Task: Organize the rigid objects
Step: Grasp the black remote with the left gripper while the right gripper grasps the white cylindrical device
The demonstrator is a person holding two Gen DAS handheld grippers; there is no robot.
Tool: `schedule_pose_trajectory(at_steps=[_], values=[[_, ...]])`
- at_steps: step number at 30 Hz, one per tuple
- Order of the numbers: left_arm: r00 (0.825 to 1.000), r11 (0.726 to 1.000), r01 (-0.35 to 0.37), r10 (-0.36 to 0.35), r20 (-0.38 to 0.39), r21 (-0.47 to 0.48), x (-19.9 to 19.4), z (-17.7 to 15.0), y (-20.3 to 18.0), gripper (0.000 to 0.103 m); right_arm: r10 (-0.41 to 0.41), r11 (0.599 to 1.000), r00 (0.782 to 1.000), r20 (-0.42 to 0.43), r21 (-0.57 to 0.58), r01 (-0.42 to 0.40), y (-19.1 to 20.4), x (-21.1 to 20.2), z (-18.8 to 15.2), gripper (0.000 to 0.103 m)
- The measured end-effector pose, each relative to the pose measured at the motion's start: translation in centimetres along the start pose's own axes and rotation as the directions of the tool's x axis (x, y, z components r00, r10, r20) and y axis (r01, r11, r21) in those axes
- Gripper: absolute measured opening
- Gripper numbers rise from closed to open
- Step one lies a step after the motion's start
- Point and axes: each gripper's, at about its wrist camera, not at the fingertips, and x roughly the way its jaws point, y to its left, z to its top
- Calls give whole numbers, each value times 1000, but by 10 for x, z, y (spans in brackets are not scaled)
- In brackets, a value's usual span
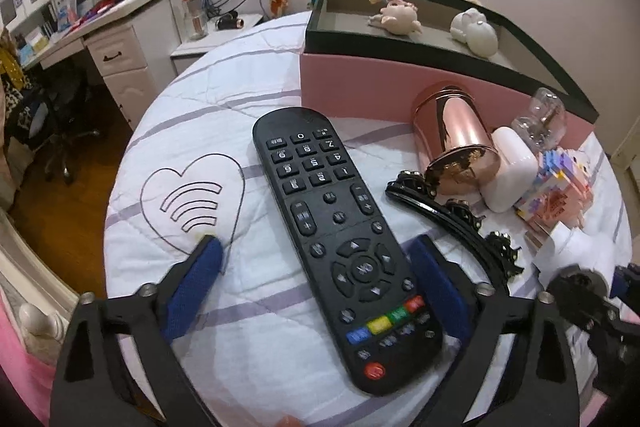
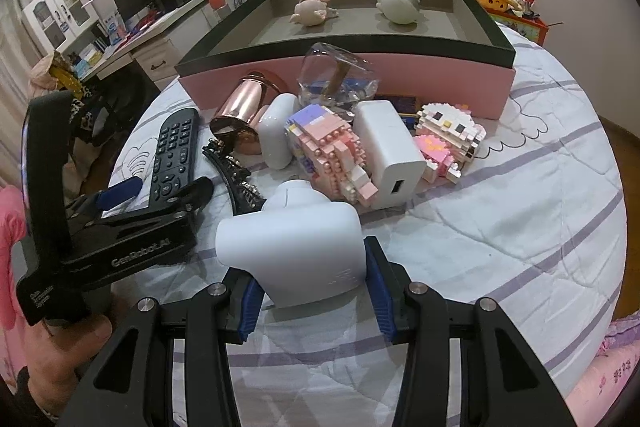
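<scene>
Left wrist view: the left gripper (image 1: 316,263) stands spread wide around a black remote control (image 1: 340,247) lying flat on the quilt (image 1: 240,79), its blue pads (image 1: 196,283) apart from it; right wrist view: the right gripper (image 2: 314,287) clamps a white plastic device (image 2: 292,251), with the pink box (image 2: 360,75) at twelve o'clock beyond the clutter.
</scene>
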Motion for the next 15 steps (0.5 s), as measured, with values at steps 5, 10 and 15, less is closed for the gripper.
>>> schedule_pose_trajectory(at_steps=[5, 10, 15], values=[[999, 999, 38, -38, 20, -15, -10, -2, 18, 45, 10, 1000, 1000, 9, 3, -11, 2, -3, 0, 47], [997, 997, 80, -80, 17, -17, -11, -1, 25, 45, 18, 1000, 1000, 12, 1, -18, 6, -4, 1, 47], [995, 995, 96, -96, 24, -20, -15, -1, 24, 44, 14, 1000, 1000, 18, 1, -14, 6, -8, 1, 47]])
